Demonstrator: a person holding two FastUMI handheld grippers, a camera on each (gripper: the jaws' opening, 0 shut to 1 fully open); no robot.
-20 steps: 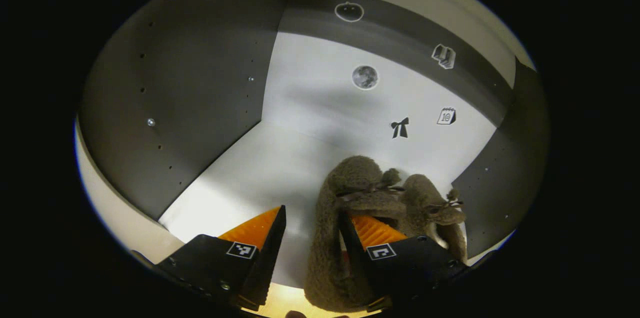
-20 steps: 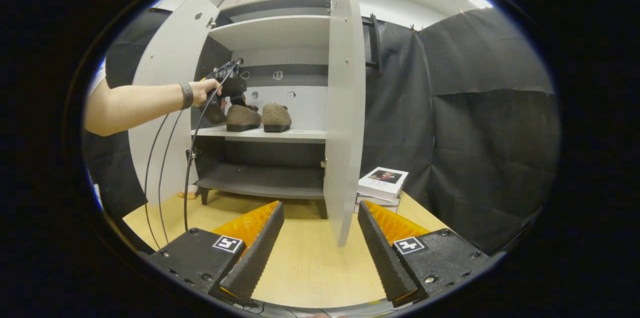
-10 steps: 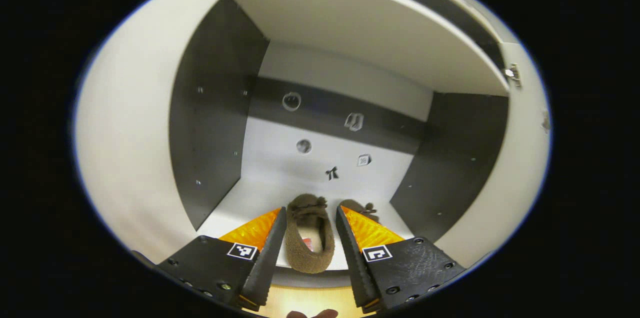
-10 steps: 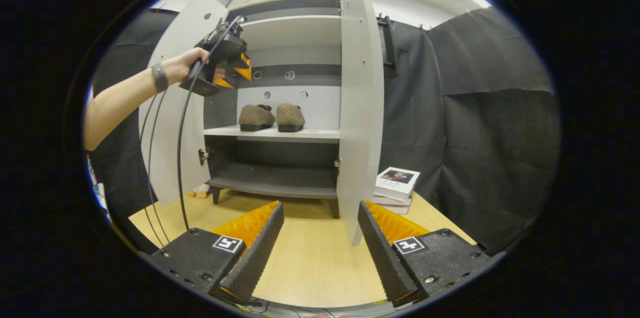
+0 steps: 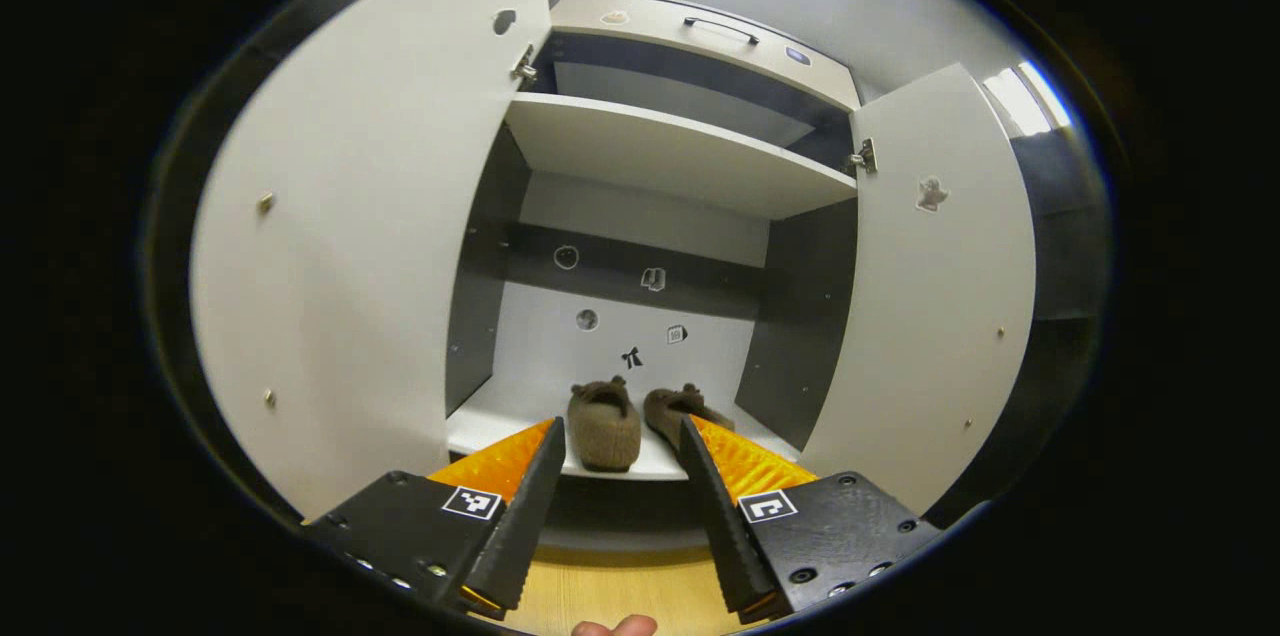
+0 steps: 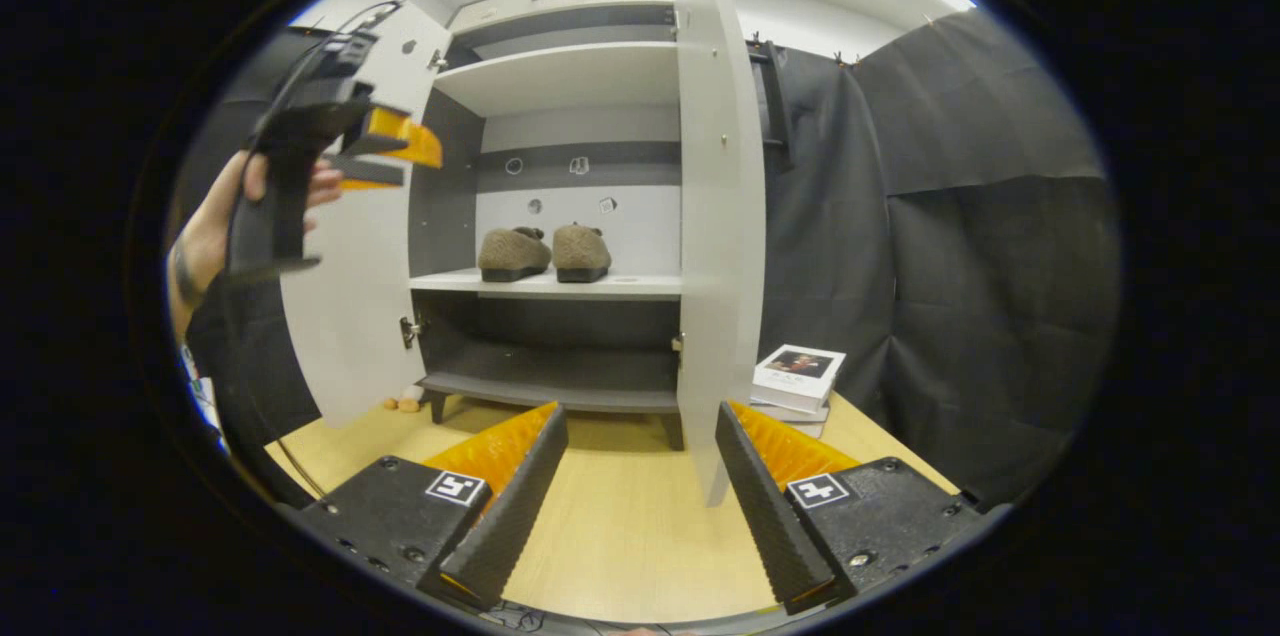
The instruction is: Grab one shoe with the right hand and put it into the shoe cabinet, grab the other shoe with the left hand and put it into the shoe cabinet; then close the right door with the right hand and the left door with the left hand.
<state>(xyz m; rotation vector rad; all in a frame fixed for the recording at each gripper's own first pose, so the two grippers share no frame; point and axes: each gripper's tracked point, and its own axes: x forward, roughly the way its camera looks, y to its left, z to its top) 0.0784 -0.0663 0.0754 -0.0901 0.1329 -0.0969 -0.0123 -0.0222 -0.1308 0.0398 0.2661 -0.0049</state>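
Observation:
Two brown fuzzy shoes stand side by side on the white middle shelf point(image 5: 500, 424) of the shoe cabinet, the left shoe point(image 5: 604, 426) beside the right shoe point(image 5: 678, 406). My left gripper point(image 5: 620, 431) is open and empty, held back in front of the cabinet. Both doors hang open: the left door point(image 5: 370, 246) and the right door point(image 5: 930, 296). In the right gripper view my right gripper point(image 6: 640, 413) is open and empty, low over the wooden floor, near the right door's edge point(image 6: 715, 216). There the shoes point(image 6: 513, 253) point(image 6: 583, 250) sit farther off, and a hand point(image 6: 215, 226) holds the left gripper point(image 6: 412, 161) up at the left.
A stack of books point(image 6: 800, 371) lies on the wooden floor point(image 6: 620, 536) to the right of the cabinet. Black cloth walls close the right side. A dark lower shelf point(image 6: 550, 391) sits beneath the shoes. Small objects lie on the floor by the left door's foot point(image 6: 400, 403).
My left gripper has pulled back out of the cabinet and away from the shoes, which stay on the shelf. The right gripper has hardly moved.

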